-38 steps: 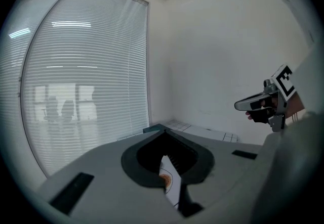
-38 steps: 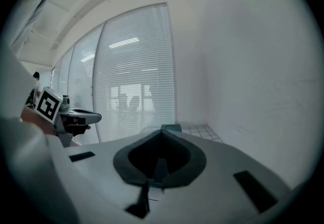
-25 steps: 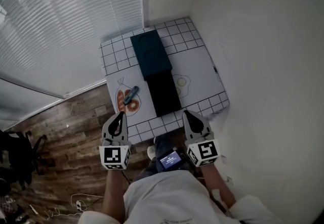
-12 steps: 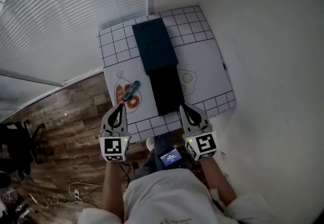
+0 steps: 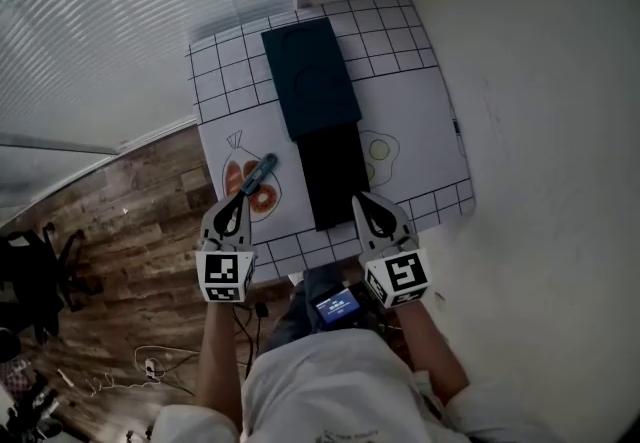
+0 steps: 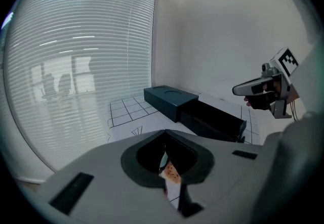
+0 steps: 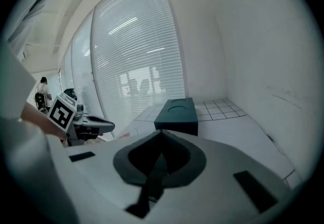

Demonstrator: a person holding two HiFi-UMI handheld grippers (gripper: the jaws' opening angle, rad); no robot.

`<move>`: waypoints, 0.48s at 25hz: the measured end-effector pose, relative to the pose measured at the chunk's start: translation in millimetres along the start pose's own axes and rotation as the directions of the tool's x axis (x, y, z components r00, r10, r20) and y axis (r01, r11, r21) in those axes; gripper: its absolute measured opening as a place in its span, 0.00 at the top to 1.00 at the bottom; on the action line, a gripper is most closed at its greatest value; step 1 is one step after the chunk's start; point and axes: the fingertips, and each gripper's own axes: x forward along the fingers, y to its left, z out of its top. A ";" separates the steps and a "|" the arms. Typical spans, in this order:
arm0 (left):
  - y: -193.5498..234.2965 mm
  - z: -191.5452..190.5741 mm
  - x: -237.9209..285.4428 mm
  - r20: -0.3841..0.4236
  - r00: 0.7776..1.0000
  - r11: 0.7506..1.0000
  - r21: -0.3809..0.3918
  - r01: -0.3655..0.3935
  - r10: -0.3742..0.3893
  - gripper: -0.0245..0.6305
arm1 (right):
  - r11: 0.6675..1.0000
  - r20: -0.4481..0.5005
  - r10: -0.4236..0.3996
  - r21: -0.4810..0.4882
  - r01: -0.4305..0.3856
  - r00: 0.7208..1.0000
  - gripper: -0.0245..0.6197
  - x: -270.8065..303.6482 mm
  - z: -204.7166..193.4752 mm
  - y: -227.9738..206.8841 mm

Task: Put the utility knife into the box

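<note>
The utility knife (image 5: 260, 174), dark blue-grey, lies slantwise on an orange print at the left of the white mat (image 5: 420, 121). The box stands mid-table: its dark teal sleeve (image 5: 310, 76) at the back, with the black drawer (image 5: 335, 176) pulled out toward me. My left gripper (image 5: 240, 199) is shut and empty, its tip just short of the knife at the mat's near edge. My right gripper (image 5: 358, 199) is shut too, at the near end of the drawer. In the left gripper view the sleeve (image 6: 169, 97) and drawer (image 6: 212, 119) lie ahead, and only the orange print shows below the jaws.
The table sits in a corner, with a white wall (image 5: 540, 131) to the right and window blinds (image 5: 120, 21) to the left. Wood floor (image 5: 130, 231) lies at the left, with an office chair (image 5: 40, 261) and cables on it. A small screen device (image 5: 335, 306) hangs at my waist.
Both grippers have come forward over the table's near edge and lower. The left tip now lies close to the knife, the right tip at the drawer's end. Both stayed shut.
</note>
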 end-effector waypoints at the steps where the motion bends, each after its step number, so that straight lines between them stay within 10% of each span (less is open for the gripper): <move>1: 1.4 -2.5 3.5 -0.010 1.000 1.000 0.001 0.001 -0.001 0.95 | 1.000 -0.005 0.006 0.001 -0.006 1.000 0.95 3.7 -1.3 0.3; 12: 6.9 -24.4 37.3 -0.090 0.995 0.999 0.013 0.040 -0.039 0.95 | 0.998 -0.054 0.052 0.027 -0.051 0.997 0.95 44.3 -13.2 -6.3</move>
